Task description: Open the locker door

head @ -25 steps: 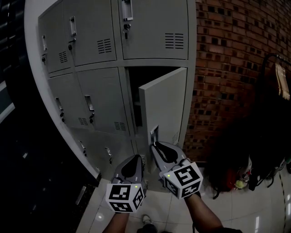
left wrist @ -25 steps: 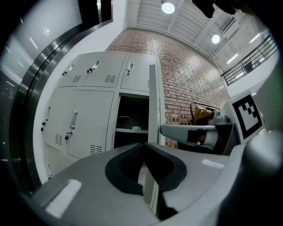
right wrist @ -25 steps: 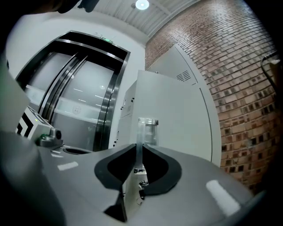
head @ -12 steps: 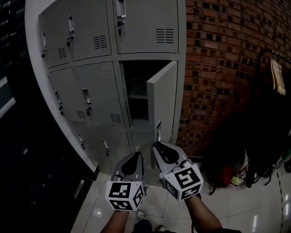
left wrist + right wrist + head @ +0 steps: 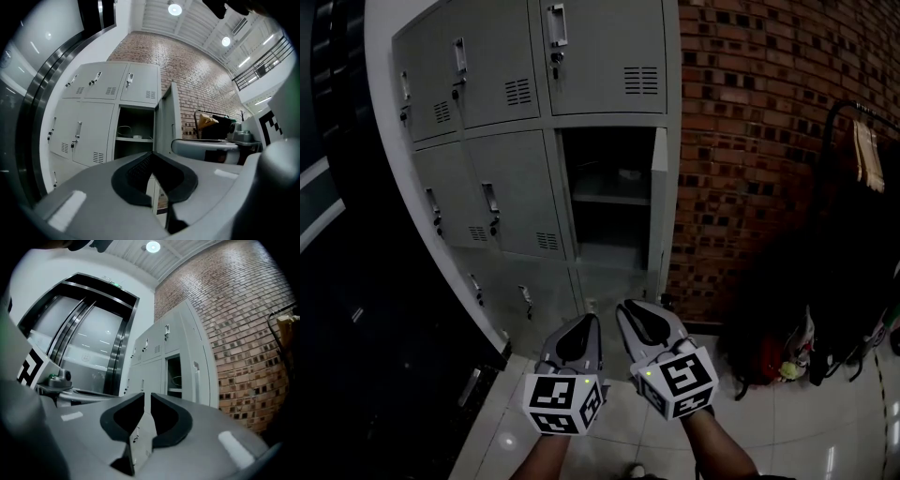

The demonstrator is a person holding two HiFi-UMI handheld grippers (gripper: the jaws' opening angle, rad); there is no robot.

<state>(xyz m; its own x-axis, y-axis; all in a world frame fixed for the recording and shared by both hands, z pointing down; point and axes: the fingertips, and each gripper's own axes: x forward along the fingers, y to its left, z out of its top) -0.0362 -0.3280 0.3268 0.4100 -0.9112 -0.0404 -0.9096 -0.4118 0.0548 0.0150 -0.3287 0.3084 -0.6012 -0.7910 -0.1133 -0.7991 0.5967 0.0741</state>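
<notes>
The grey locker bank [image 5: 506, 141] stands ahead. Its middle right compartment [image 5: 609, 197] is open, with a shelf inside. The locker door [image 5: 657, 202] is swung wide and shows edge-on beside the brick wall. The same door [image 5: 165, 122] appears in the left gripper view and again, as door [image 5: 196, 380], in the right gripper view. My left gripper [image 5: 589, 322] hangs low in front of the lockers, jaws together and empty. My right gripper [image 5: 624, 306] is beside it, below the door and apart from it. Its jaws stand a narrow slit apart with nothing between them.
A brick wall [image 5: 750, 141] runs along the right of the lockers. Dark bags and a rack [image 5: 825, 309] stand at the right on the tiled floor [image 5: 769, 431]. A dark glossy elevator front [image 5: 337, 281] fills the left. The other locker doors are closed.
The locker door has swung from half open to wide open against the wall side. My right gripper was at the door's handle a second ago and is now apart from it.
</notes>
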